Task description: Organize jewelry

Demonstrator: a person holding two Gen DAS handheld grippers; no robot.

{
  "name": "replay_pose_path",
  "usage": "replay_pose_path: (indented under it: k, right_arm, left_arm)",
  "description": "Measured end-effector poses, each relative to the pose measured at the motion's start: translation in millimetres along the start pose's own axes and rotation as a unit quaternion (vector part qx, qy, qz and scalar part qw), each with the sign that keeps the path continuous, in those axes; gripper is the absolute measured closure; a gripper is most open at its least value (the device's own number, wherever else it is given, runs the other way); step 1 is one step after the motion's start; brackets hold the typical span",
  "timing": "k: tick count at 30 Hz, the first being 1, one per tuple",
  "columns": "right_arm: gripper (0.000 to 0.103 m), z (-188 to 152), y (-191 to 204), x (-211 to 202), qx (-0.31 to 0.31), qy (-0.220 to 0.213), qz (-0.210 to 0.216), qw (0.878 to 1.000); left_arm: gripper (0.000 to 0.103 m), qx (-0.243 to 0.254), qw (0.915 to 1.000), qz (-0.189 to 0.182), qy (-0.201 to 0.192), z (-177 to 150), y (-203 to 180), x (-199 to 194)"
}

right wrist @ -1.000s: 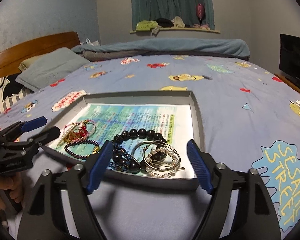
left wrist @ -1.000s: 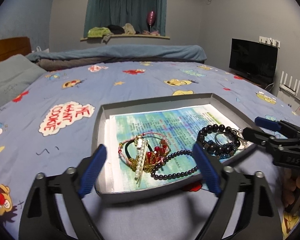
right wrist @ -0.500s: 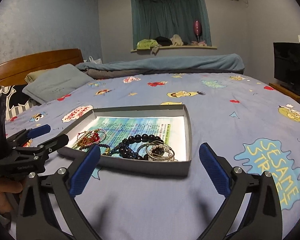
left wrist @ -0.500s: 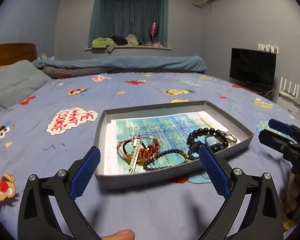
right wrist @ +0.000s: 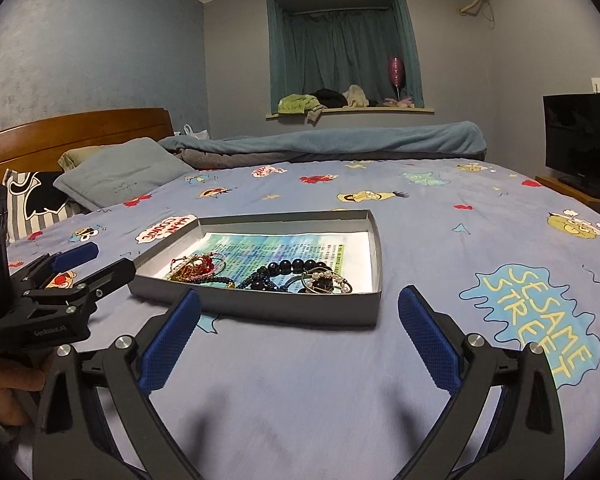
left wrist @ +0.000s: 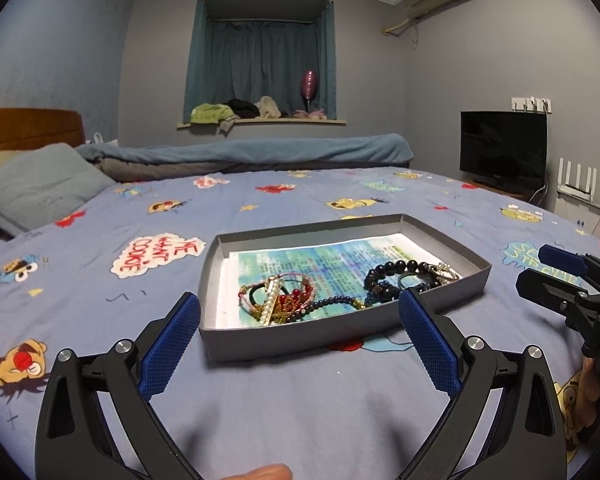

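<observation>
Both tools had drawn back and risen from the grey tray [left wrist: 340,332] on the bed [left wrist: 100,280]. Left tool [left wrist: 300,344] and right tool [right wrist: 300,340] gaped wide, empty. Jewelry [left wrist: 284,300] lay straight ahead, its heap stretching left-right, nearer the left tool.

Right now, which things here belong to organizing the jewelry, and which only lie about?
For the job:
gray tray
black bead bracelet
red and gold bracelets
left gripper
right gripper

Only lying about:
pillow
television
clothes on the sill
</observation>
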State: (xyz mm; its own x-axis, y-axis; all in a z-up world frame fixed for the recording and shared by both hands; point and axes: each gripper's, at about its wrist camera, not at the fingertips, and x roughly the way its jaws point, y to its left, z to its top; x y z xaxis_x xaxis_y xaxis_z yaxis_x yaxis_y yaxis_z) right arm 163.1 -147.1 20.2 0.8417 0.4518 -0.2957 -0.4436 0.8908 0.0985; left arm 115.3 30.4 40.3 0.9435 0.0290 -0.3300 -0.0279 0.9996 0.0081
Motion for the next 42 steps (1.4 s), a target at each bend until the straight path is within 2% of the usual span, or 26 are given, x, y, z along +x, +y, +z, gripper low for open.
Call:
replay_pose_path:
  k: [42]
  right_arm:
    - [0.005, -2.6, 2.1, -2.6, -0.003, 0.0, 0.0, 1.0]
  left_arm:
    - [0.005, -0.006, 0.9999, -0.004, 0.014, -2.6, 1.4, 5.2]
